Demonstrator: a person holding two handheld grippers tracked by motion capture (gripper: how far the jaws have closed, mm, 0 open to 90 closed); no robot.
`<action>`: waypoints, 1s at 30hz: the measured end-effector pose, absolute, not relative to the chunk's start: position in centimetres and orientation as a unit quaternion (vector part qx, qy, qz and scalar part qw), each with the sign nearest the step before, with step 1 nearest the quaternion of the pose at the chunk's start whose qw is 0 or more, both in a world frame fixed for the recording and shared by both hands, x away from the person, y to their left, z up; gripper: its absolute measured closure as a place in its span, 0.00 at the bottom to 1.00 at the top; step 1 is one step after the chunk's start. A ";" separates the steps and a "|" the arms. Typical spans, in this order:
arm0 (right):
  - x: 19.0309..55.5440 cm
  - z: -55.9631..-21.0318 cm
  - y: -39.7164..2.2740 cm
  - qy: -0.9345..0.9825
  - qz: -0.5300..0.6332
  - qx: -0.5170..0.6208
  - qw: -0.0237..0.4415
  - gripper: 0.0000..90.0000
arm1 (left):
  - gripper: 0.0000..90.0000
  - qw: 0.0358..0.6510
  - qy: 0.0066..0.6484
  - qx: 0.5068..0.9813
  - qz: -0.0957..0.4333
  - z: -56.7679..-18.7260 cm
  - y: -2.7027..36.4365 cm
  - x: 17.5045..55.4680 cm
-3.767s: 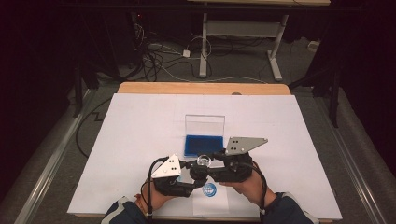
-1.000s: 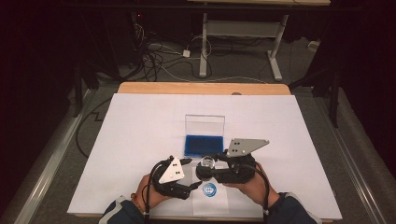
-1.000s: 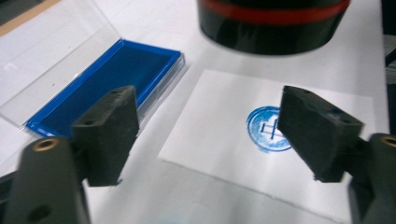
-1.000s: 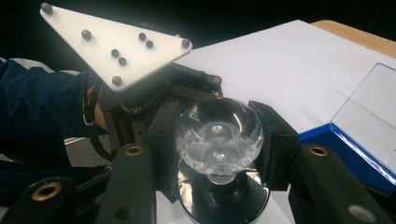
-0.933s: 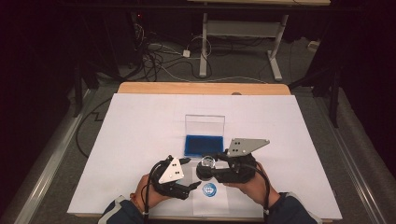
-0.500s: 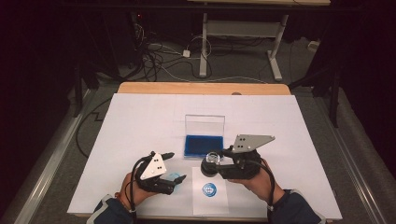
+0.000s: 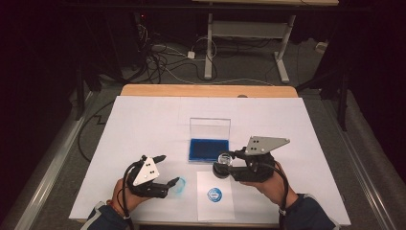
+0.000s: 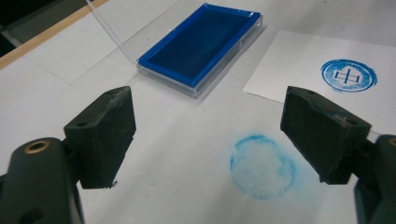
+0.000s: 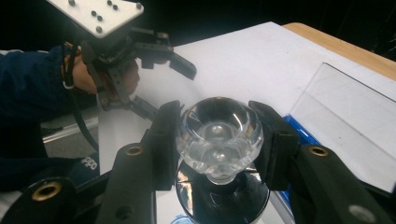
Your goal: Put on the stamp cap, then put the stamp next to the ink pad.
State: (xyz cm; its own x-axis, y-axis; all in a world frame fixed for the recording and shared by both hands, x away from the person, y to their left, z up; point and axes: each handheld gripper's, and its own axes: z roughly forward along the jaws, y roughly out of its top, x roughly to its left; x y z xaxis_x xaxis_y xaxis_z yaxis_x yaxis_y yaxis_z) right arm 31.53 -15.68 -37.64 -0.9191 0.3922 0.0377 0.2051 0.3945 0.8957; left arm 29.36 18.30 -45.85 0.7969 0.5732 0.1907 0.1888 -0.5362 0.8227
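Fingers of the left gripper (image 7: 168, 184) are now spread wide and empty; half a second ago this gripper moved away to the left, leaving a faint blue smudge (image 8: 264, 166) on the table. Right gripper (image 7: 224, 165) still pinches the clear stamp (image 9: 219, 133), between ink pad (image 7: 208, 149) and paper (image 7: 215, 211). Stamping looks finished.

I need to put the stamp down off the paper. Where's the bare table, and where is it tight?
Bare table lies left of the ink pad and behind the left gripper, and right of the pad beyond the right gripper holding the stamp. Crowded: the front middle, with the stamped paper and a blue smudge.
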 end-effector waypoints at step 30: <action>32.2 -36.6 -17.2 0.825 0.511 0.199 0.140 0.63 | 0.19 0.389 0.260 0.851 0.239 -47.6 21.5 27.3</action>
State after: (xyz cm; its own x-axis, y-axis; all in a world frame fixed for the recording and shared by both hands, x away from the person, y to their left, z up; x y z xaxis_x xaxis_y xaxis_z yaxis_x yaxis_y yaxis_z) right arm 32.20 -17.23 -36.59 -0.8817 0.4711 -0.0268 0.1857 0.3986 0.8981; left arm 27.34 21.48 -47.59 0.7504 0.6288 0.2037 0.2573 -0.5617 0.7863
